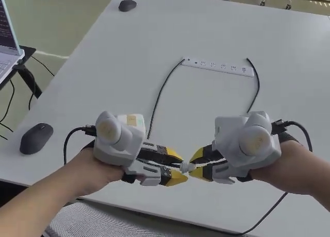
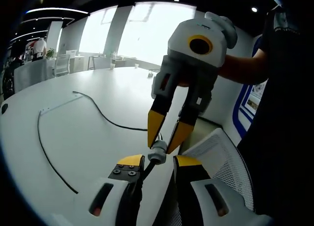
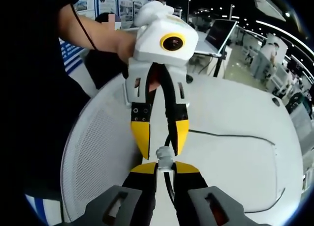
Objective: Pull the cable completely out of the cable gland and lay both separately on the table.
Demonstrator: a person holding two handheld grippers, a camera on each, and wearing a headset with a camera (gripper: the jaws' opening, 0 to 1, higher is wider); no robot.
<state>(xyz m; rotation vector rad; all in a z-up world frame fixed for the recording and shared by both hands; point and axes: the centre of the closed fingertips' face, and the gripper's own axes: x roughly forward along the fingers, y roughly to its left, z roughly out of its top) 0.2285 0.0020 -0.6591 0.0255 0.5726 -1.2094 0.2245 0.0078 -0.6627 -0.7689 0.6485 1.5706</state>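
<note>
Inside cable gland [image 3: 165,156], black cable [image 3: 170,183].

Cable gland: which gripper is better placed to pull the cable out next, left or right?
Left, probably. The black cable runs from the gland back between the open jaws of the left gripper, which need only close and pull. The right gripper has its tips at the gland to steady it.

Our left gripper [image 1: 177,168] and right gripper [image 1: 198,165] each have a rounded white housing [image 1: 121,139], black fingers [image 3: 170,96] with yellow tips, and a black lead [image 1: 68,139] trailing from the rear. Small screws [image 2: 122,172] stud the dark plate behind a yellow tip, and we wear a black short-sleeved top [image 2: 289,88].
</note>
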